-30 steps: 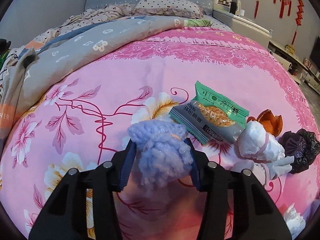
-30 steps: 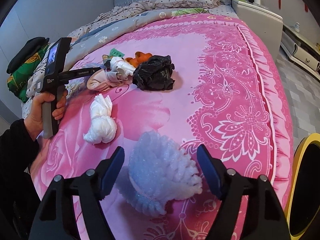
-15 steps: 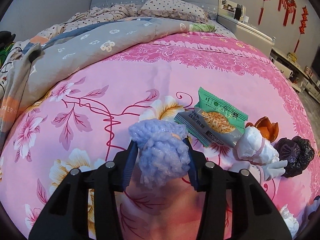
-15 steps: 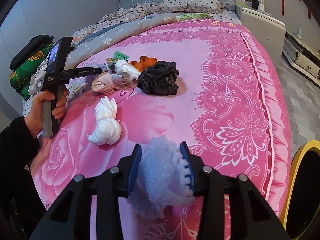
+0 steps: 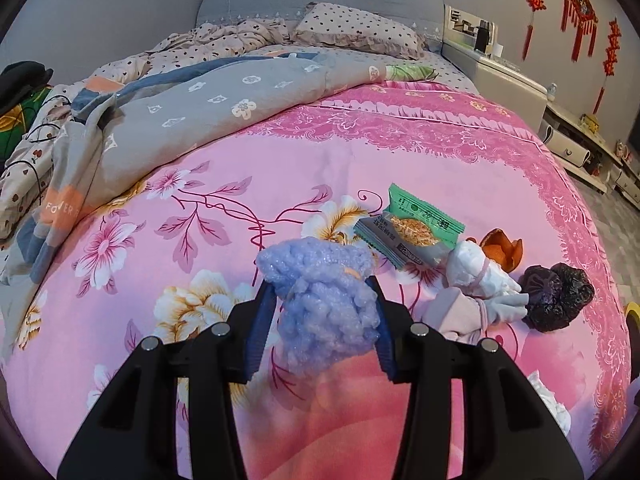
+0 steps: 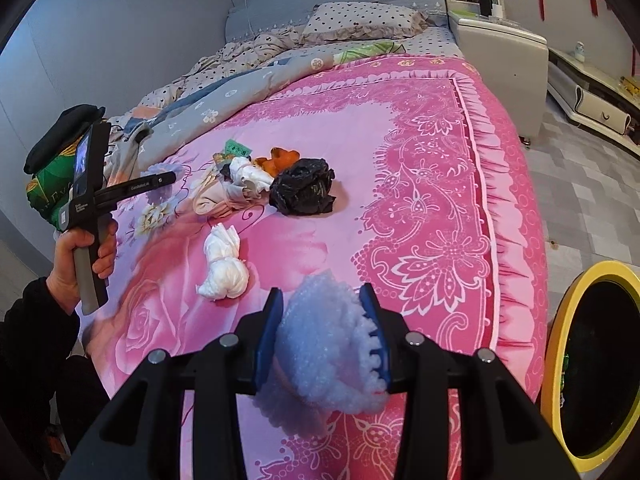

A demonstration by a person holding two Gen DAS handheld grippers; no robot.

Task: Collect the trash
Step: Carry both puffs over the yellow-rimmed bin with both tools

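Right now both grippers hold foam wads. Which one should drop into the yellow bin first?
Right. The right gripper, shut on its white foam wad, has the yellow bin just beside it. The left gripper, holding the purple foam wad, sits farther across the bed.

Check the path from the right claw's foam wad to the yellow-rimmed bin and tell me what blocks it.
Nothing visible blocks it. The right claw grips the white foam wad above the pink bedspread; the yellow-rimmed bin stands open beyond the bed's edge.

Left gripper (image 5: 320, 316) clamps bluish foam wad (image 5: 324, 304) above pink bedspread (image 5: 280, 184); snack packet (image 5: 416, 232) just beyond.
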